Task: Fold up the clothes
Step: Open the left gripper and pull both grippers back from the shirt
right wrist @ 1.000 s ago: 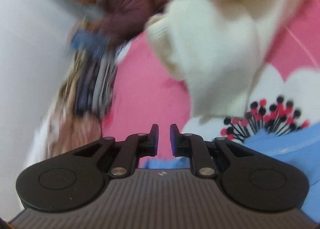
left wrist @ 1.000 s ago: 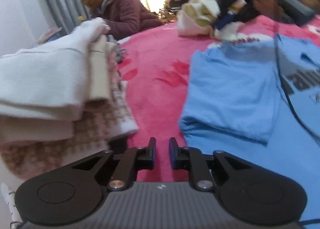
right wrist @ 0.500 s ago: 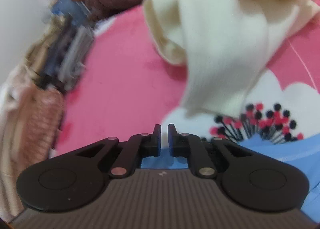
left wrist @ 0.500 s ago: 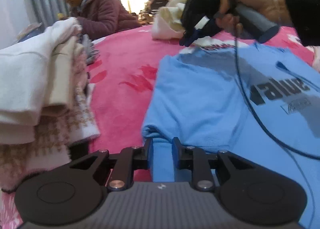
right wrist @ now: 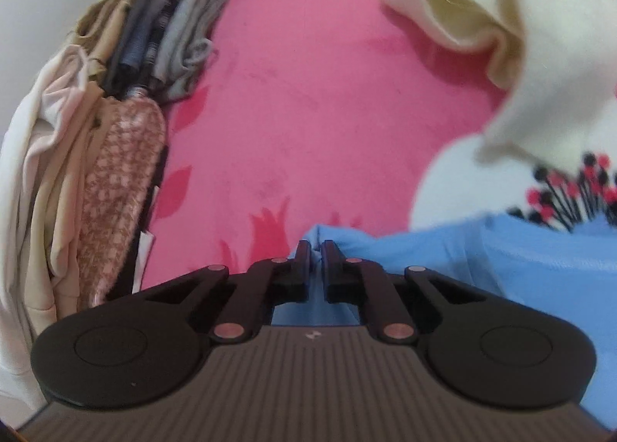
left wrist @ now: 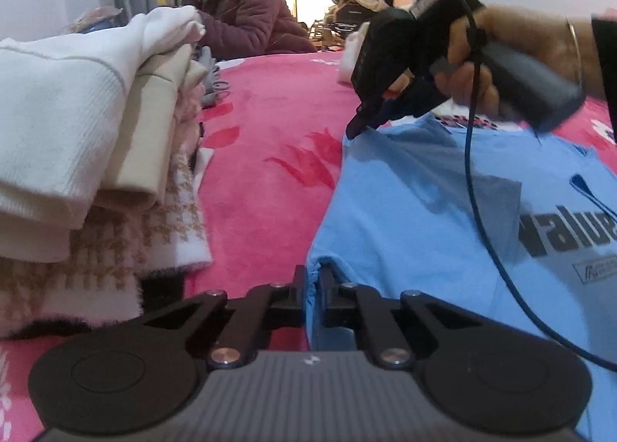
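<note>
Pink plush bedding (left wrist: 277, 122) with red leaf shapes and a white flower print covered the whole work surface, with a bright window and grey curtains behind it. On it lay the light blue T-shirt (left wrist: 416, 203), spread mostly flat to the right of centre in the left wrist view, its black printed lettering facing up.

At the shirt's near corner, the left gripper (left wrist: 315, 287) had its jaws brought almost together, with a bunched bit of blue hem pinched between them. At a farther corner of the same shirt, the right gripper (left wrist: 356, 129) pointed steeply down, held in a person's hand (left wrist: 486, 68) with a dark cable trailing across the fabric. In its own view, the right gripper (right wrist: 315, 260) was likewise closed to a narrow gap, with a small peak of blue cloth caught between the fingertips.

Just beside the shirt, to the left, stood a stack of folded garments (left wrist: 88, 156): white and cream knits on top, a pink-and-tan checked piece beneath. A loose cream sweater (right wrist: 513, 29) lay heaped beyond the shirt's far edge. Farther off, another person in a purple padded jacket (left wrist: 243, 10) sat at the bedding's far side.
</note>
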Demonstrator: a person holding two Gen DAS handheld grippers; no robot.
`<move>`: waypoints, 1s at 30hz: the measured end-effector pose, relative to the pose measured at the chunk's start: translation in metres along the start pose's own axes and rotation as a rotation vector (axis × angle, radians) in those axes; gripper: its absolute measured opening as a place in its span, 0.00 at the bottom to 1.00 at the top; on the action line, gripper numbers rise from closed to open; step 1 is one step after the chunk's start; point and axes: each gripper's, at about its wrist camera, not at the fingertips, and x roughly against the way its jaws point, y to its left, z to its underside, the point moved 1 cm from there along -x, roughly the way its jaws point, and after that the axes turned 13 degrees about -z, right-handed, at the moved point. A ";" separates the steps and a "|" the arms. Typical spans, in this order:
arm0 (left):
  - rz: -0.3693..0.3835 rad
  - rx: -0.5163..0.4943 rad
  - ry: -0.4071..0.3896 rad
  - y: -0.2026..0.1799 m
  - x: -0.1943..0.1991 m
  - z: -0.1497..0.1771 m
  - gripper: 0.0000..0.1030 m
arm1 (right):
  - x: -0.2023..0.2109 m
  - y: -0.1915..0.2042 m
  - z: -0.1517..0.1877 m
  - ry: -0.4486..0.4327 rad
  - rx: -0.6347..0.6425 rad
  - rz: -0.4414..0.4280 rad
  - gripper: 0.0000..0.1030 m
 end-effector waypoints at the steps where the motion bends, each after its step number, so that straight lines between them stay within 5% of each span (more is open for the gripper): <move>1: -0.003 0.010 0.011 0.001 -0.001 0.001 0.06 | -0.003 0.000 0.000 -0.017 0.016 -0.012 0.03; 7: -0.008 0.020 0.026 0.002 -0.003 0.000 0.10 | 0.001 -0.021 0.001 -0.131 -0.016 -0.075 0.05; 9: 0.000 0.028 0.017 0.006 -0.002 -0.001 0.28 | 0.024 -0.026 -0.002 -0.199 -0.070 -0.104 0.07; 11: -0.007 0.040 0.004 0.012 0.003 -0.003 0.44 | 0.068 -0.026 -0.003 -0.294 -0.068 -0.129 0.07; 15: -0.021 0.099 -0.048 0.036 0.030 -0.012 0.57 | 0.189 -0.024 0.013 -0.454 0.007 -0.108 0.08; 22: -0.084 0.099 -0.120 0.075 0.092 -0.029 0.62 | 0.404 -0.021 0.100 -0.633 0.113 0.052 0.17; 27: -0.042 0.001 -0.095 0.068 0.118 -0.039 0.71 | 0.446 -0.043 0.148 -0.575 0.113 0.092 0.31; 30: -0.003 -0.069 -0.042 0.035 0.099 -0.046 0.71 | 0.411 -0.070 0.156 -0.479 0.101 0.106 0.33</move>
